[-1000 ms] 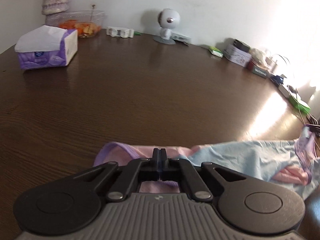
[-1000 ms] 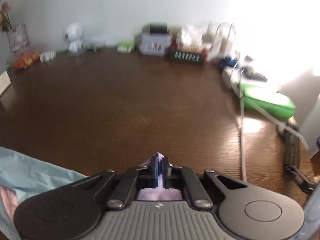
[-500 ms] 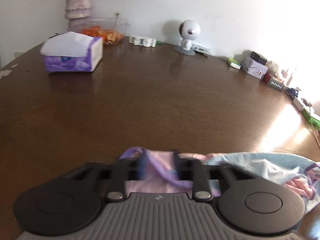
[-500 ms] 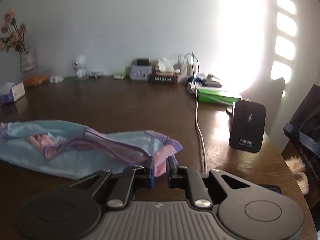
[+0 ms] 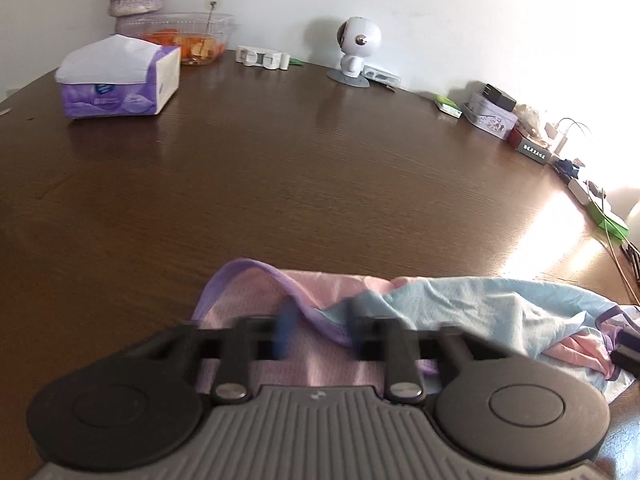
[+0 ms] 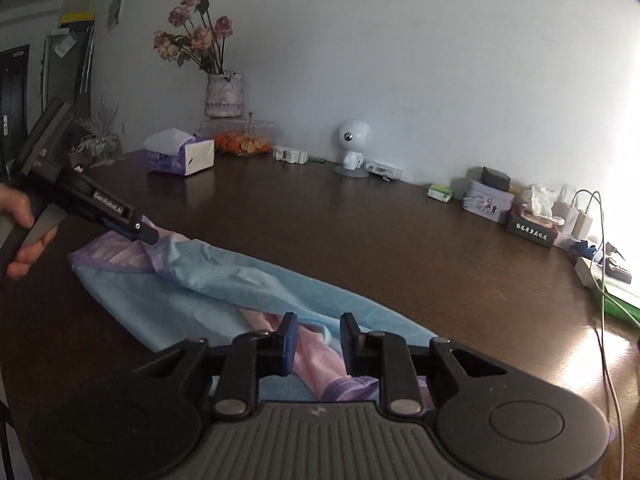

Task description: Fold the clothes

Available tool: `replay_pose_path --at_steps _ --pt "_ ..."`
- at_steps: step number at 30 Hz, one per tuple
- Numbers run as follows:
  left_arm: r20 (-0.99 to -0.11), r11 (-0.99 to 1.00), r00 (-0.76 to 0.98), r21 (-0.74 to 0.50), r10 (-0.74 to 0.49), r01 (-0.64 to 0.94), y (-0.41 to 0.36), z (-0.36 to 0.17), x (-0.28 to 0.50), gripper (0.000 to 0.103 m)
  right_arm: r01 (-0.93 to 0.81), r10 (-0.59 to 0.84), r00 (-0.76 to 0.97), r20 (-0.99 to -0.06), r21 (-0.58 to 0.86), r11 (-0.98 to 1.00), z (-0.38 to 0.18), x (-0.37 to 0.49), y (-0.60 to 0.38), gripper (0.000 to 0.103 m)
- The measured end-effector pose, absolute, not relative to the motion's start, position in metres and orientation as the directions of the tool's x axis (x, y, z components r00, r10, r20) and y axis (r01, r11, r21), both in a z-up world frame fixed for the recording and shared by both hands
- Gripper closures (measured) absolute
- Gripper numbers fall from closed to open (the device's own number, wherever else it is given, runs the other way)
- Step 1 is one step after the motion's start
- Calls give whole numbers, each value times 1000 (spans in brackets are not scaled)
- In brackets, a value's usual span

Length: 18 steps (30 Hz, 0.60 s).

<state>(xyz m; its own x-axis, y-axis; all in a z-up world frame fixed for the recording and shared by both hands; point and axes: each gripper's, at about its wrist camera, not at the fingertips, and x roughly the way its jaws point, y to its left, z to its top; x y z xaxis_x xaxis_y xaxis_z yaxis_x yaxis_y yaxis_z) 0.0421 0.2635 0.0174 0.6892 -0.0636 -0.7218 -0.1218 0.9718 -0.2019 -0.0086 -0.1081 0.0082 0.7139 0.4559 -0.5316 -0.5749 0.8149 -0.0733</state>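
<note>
On the dark brown wooden counter (image 5: pixel 320 184), in the left wrist view, the light blue, pink and purple-trimmed mesh garment (image 5: pixel 460 312) is lying spread out; the left tongs (image 5: pixel 320 334) are standing wide over its purple-edged end. In the right wrist view, the right tongs (image 6: pixel 318 344) are gaping wide above the garment's pink fold, gripping nothing, while a hand (image 6: pixel 18 232) is holding the left tongs at the far end.
</note>
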Motion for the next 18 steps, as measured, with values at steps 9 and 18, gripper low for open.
replay_pose_path --at_steps 9,18 --pt "-634 926 768 -336 -88 -172 299 20 73 100 -633 475 641 -603 -66 771 -3 -7 -80 82" --pt "-657 938 754 -255 11 -237 281 28 65 63 -654 495 674 -548 -130 746 8 -22 -67 82"
